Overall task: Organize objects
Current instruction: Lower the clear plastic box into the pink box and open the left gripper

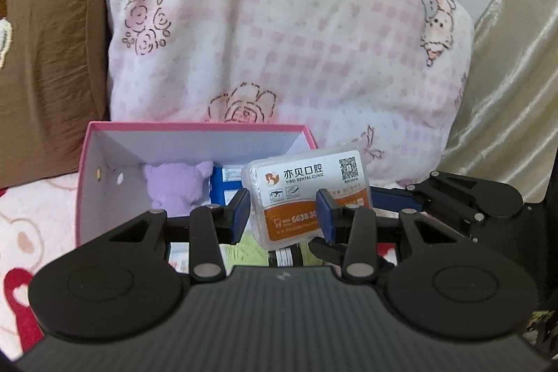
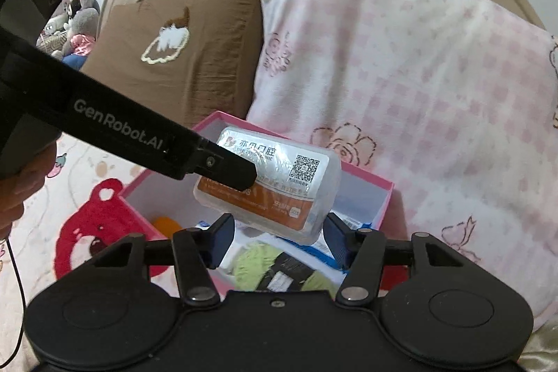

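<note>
Bedding with pink print lies under everything, a checked pillow and a brown pillow behind. My left gripper is clamped on the dental floss box, held tilted over the pink box. Inside that box sit a purple plush, blue cartons and green yarn. My right gripper stands with jaws apart just below the floss box; whether its pads touch it I cannot tell.
</note>
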